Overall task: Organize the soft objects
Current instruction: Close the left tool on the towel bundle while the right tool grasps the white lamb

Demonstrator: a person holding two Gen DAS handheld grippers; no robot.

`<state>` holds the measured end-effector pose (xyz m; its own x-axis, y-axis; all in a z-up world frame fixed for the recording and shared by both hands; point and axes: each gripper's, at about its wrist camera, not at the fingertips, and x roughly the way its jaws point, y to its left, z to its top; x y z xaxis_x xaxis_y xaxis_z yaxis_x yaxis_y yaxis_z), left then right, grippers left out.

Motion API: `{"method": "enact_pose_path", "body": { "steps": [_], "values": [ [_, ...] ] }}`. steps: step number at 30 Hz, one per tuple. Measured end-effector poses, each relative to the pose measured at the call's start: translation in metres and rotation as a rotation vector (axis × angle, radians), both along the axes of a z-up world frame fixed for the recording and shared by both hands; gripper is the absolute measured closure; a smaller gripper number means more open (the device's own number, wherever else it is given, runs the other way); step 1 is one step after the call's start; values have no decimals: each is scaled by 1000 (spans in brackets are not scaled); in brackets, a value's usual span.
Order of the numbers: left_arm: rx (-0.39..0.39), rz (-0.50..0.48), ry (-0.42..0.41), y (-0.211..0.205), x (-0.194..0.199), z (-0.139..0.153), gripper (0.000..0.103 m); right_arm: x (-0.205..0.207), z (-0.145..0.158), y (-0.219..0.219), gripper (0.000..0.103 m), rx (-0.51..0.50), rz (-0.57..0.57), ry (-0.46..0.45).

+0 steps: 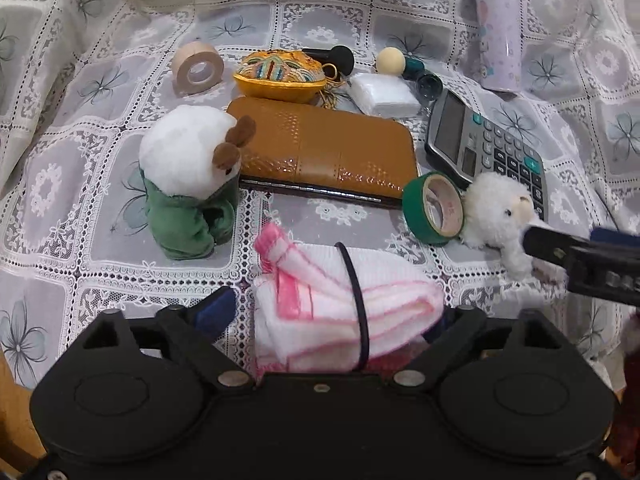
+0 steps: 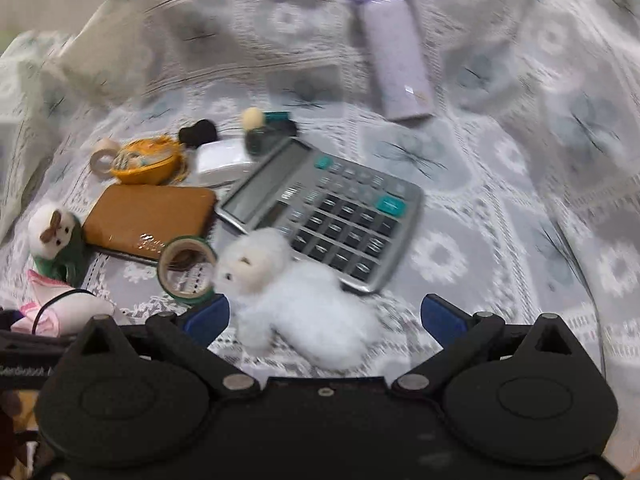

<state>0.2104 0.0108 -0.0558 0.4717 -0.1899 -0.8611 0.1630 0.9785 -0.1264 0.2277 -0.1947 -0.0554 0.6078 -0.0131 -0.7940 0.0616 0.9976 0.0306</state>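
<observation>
A folded white-and-pink towel (image 1: 344, 304) bound with a black band lies between the open fingers of my left gripper (image 1: 332, 312); it also shows in the right wrist view (image 2: 68, 312). A fluffy white plush dog (image 2: 296, 292) lies between the open fingers of my right gripper (image 2: 324, 316); it also shows in the left wrist view (image 1: 500, 216), where a right gripper finger (image 1: 560, 248) is at its head. A white plush in green overalls (image 1: 192, 184) stands at the left, apart from both grippers; it also shows in the right wrist view (image 2: 56, 240).
On the lace tablecloth (image 1: 80, 240): a brown wallet (image 1: 328, 152), green tape roll (image 1: 434, 208), grey calculator (image 1: 484, 148), beige tape roll (image 1: 198, 68), yellow embroidered pouch (image 1: 280, 74), white packet (image 1: 384, 94), purple bottle (image 1: 498, 28), small dark items at the back.
</observation>
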Motion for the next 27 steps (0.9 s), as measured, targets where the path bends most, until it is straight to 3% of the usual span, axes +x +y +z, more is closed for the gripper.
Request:
{"method": "enact_pose_path", "body": {
  "steps": [8, 18, 23, 27],
  "values": [
    [-25, -15, -6, 2, -5, 7, 10, 24, -16, 15, 2, -51, 86, 18],
    [-43, -1, 10, 3, -5, 5, 10, 20, -23, 19, 45, -25, 116, 71],
    [-38, 6, 9, 3, -3, 4, 8, 6, -14, 7, 45, 20, 78, 121],
    [-29, 11, 26, 1, 0, -2, 8, -1, -15, 5, 34, 17, 70, 126]
  ]
}}
